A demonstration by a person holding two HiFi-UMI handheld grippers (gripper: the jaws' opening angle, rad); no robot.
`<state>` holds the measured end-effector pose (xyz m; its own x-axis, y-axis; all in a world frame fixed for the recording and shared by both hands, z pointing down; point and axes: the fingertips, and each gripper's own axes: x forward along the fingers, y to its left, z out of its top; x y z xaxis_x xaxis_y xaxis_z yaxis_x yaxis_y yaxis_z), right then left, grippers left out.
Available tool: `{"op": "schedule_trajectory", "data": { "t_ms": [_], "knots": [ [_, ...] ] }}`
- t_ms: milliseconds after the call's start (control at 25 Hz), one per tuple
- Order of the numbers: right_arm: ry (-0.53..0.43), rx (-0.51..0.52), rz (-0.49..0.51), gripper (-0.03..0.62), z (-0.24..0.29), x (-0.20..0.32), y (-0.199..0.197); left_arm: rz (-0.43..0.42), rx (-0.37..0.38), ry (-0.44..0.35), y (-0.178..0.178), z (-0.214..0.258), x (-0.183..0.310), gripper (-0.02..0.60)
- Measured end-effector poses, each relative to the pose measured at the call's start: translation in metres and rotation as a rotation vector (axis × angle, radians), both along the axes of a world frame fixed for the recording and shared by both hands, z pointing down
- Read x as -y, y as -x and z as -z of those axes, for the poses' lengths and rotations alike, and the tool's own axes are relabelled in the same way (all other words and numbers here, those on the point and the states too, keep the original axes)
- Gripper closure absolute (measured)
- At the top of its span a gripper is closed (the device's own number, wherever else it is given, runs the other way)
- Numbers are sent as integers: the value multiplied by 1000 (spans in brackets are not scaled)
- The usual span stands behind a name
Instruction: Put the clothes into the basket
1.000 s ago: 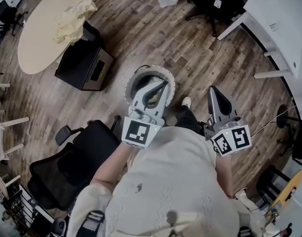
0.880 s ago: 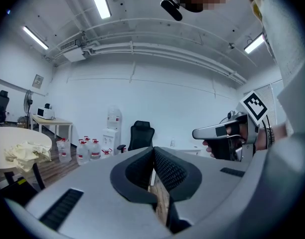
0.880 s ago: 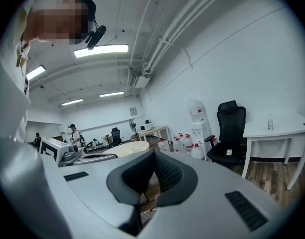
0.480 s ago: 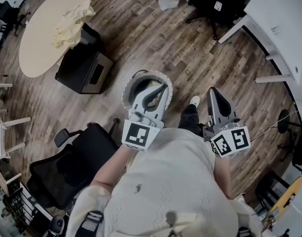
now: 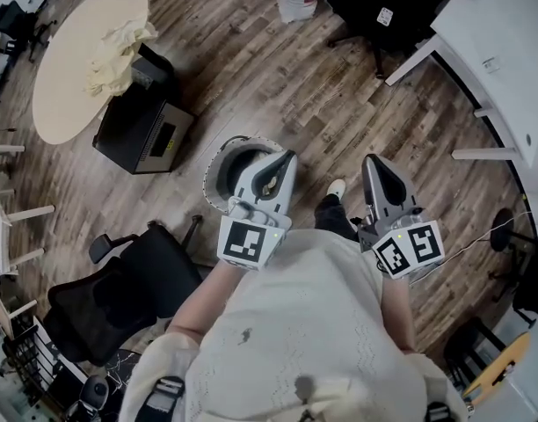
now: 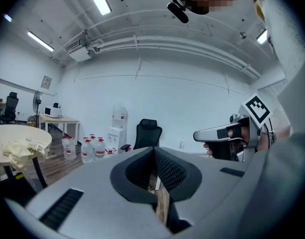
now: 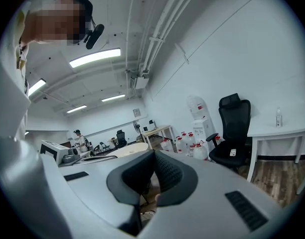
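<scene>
Head view, left gripper (image 5: 287, 156): clenched and carrying nothing, held out level from the body. That reads as a travelling pose, not a reach.
Head view, right gripper (image 5: 371, 158): clenched too and just as empty, riding alongside its partner.
Head view, basket (image 5: 218, 161): on the floor right under the left gripper's tip, its open mouth up and ready for a drop. Something pale shows inside it, possibly a garment, but the gripper covers too much to be sure.
Head view, clothes (image 5: 111, 47): a crumpled pale heap well ahead and to the left of the left gripper, on the round counter (image 5: 62, 86). Neither gripper is near it.
Left gripper view, left gripper (image 6: 155, 148): the pads meet at the tip with only floor showing through the slit below.
Left gripper view, clothes (image 6: 20, 148): far off to the gripper's left on the counter (image 6: 3, 131), so I judge a turn that way comes first.
Left gripper view, right gripper (image 6: 198, 134): just off to the right, level and closed.
Right gripper view, right gripper (image 7: 153, 153): pads together, nothing pinched; it faces the office chair and water bottles, away from the clothes.
Stage: the approach, with no grasp begun.
</scene>
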<state>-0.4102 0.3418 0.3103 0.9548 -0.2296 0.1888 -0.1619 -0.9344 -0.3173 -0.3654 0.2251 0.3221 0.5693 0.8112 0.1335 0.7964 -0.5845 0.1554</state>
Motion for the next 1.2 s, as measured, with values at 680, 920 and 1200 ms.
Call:
{"op": "schedule_trajectory", "data": {
  "t_ms": [680, 920, 1200],
  "knots": [
    [-63, -10, 125, 588, 0, -159, -38, 164, -4, -40, -22, 11, -147, 561],
    [-68, 8, 182, 586, -14, -204, -40, 213, -11, -27, -20, 8, -193, 561],
    [-60, 10, 214, 586, -14, -220, -55, 285, -7, -42, -35, 6, -192, 561]
  ]
}}
